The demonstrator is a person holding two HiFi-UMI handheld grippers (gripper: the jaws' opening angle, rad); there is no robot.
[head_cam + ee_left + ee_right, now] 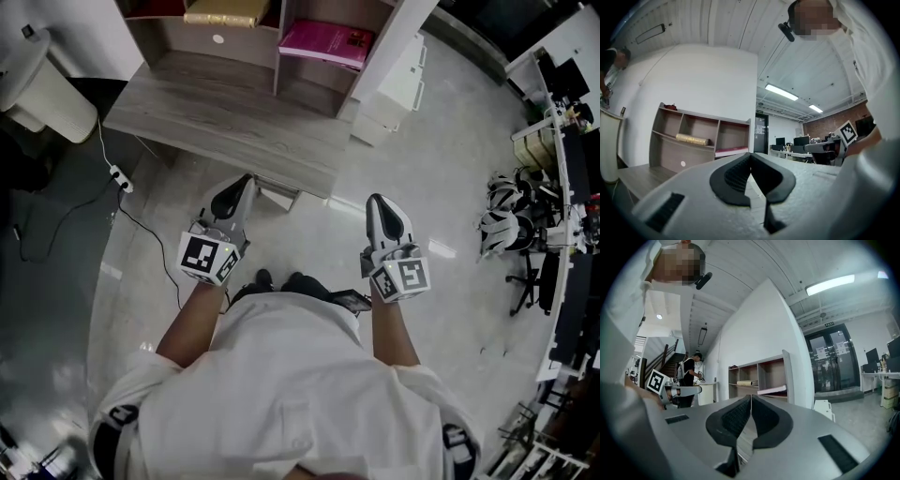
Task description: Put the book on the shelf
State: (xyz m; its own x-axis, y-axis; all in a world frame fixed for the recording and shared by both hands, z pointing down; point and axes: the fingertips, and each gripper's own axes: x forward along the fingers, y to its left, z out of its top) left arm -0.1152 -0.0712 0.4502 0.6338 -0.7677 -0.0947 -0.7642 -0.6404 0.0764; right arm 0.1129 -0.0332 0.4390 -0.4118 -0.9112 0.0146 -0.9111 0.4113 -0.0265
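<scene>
A pink book lies flat in the right compartment of the wooden shelf that stands on the grey desk. The same book shows far ahead in both gripper views. My left gripper hangs over the floor in front of the desk's near edge. Its jaws are pressed together with nothing between them. My right gripper is level with it, to the right and clear of the desk. It is also shut and holds nothing.
A gold roll lies in the shelf compartment left of the book. A power strip with its cable is on the floor at the left. A white cabinet stands right of the desk. A person stands in the distance.
</scene>
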